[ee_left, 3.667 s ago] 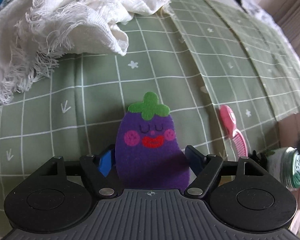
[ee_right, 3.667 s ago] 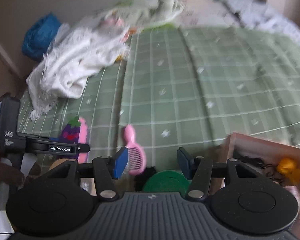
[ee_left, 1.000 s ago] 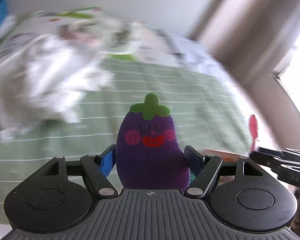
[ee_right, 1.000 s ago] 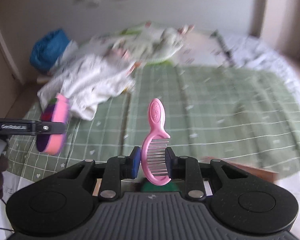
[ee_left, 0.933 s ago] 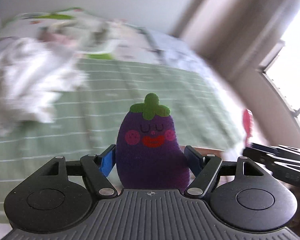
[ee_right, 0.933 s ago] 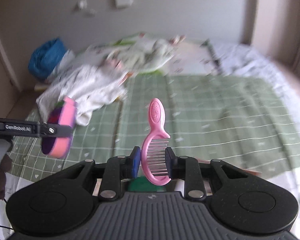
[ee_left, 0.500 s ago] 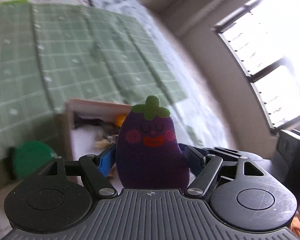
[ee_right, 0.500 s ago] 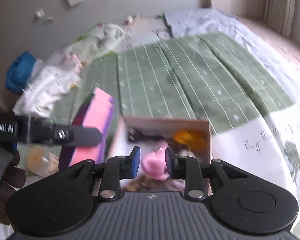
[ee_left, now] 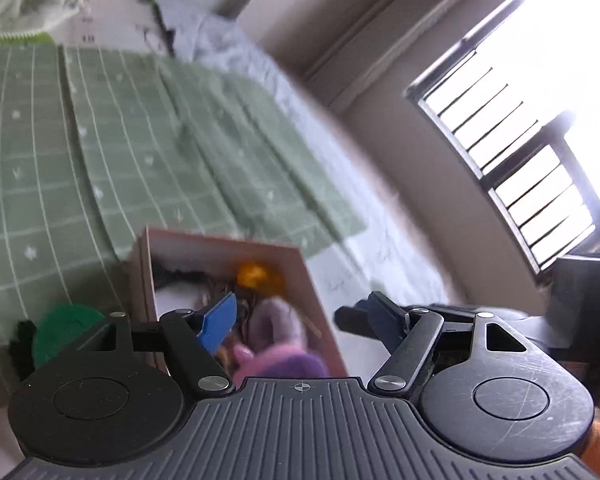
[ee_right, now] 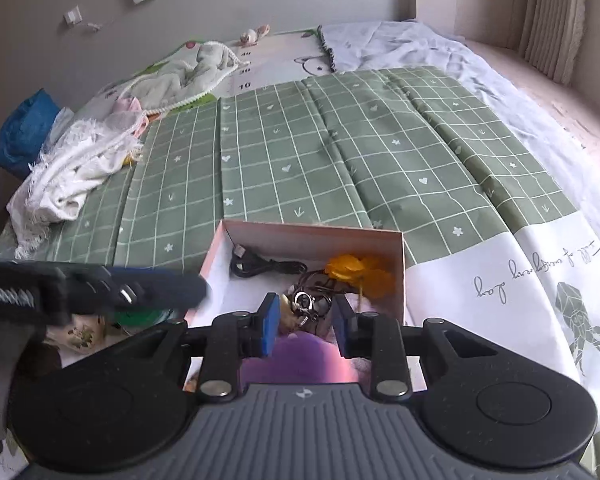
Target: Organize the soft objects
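A pink cardboard box (ee_right: 401, 264) sits on the bed near its front edge; it also shows in the left wrist view (ee_left: 142, 276). The purple eggplant plush (ee_left: 276, 334) lies blurred inside the box, below my left gripper (ee_left: 302, 314), which is open and empty. In the right wrist view the plush (ee_right: 300, 358) fills the near end of the box under my right gripper (ee_right: 305, 318), which is open and empty. The left gripper's arm (ee_right: 100, 286) reaches in from the left. The pink comb is hidden.
The box also holds a black cable (ee_right: 260, 266), an orange item (ee_right: 360, 268) and metal bits (ee_right: 306, 300). A green-lidded jar (ee_left: 66, 328) stands left of the box. White fringed cloth (ee_right: 76, 168) and a blue bag (ee_right: 24, 132) lie far left on the green checked sheet (ee_right: 340, 152).
My left gripper has opened and the eggplant plush has dropped into the box. My right gripper has opened too; the pink comb has left it. Both grippers now hover over the box.
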